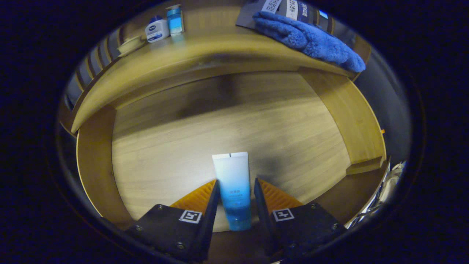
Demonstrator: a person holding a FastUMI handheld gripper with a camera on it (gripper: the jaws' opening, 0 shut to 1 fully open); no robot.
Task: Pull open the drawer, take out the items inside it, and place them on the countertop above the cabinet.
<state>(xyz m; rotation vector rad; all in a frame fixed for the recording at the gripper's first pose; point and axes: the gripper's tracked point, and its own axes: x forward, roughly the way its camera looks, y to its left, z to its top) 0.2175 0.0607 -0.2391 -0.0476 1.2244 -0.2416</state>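
The wooden drawer (pixel 94 161) stands pulled open below the countertop (pixel 205 49). On the drawer floor lies a tube (pixel 232 183), white at its far crimped end and fading to blue towards its cap. My gripper (pixel 236 185) is down in the drawer with the tube between its two fingers. The left finger (pixel 212 200) is against the tube's side. A narrow dark gap separates the tube from the right finger (pixel 261 200), so the jaws stand a little wider than the tube.
On the countertop at the back left stand a white and blue bottle (pixel 157 30), a blue box (pixel 175 20) and a pale dish (pixel 130 44). A fluffy blue cloth (pixel 311 38) lies at the back right, partly on a dark packet (pixel 289 8).
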